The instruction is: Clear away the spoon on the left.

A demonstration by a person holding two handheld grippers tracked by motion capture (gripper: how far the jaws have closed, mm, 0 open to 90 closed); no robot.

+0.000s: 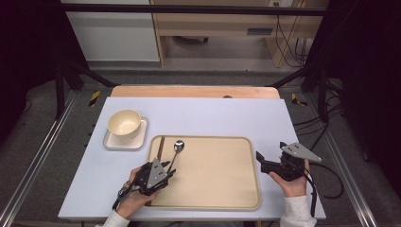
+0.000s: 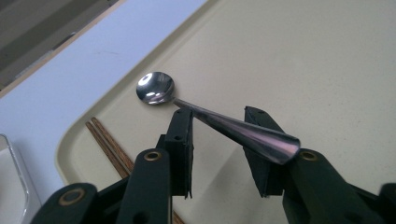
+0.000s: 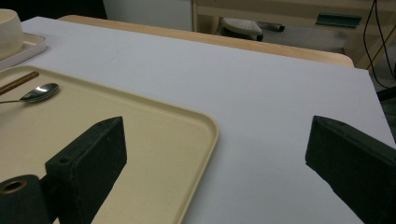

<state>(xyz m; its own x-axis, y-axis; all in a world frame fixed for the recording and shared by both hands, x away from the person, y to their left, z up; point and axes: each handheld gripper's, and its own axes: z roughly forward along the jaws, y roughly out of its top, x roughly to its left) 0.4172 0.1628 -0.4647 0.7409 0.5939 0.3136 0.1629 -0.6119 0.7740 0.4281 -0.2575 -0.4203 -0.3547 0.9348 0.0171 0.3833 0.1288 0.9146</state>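
My left claw [image 2: 217, 135] spread, spoon [image 2: 196, 109] handle between its jaws, seemingly loose, chopsticks [image 2: 109, 147] just left, my right claw [image 3: 215, 154] wide apart

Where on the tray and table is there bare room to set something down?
The tray is bare right of the spoon; so is the table behind it, right of the bowl. Crowded: the tray's left edge, with chopsticks, spoon and left gripper.

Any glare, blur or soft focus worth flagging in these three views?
Left gripper view: bright glare on the spoon bowl, handle end near the lens soft. Right gripper view: its own tongs slightly blurred, tray rim sharp. High view: even light, dark surroundings, a faint shadow beside the bowl.
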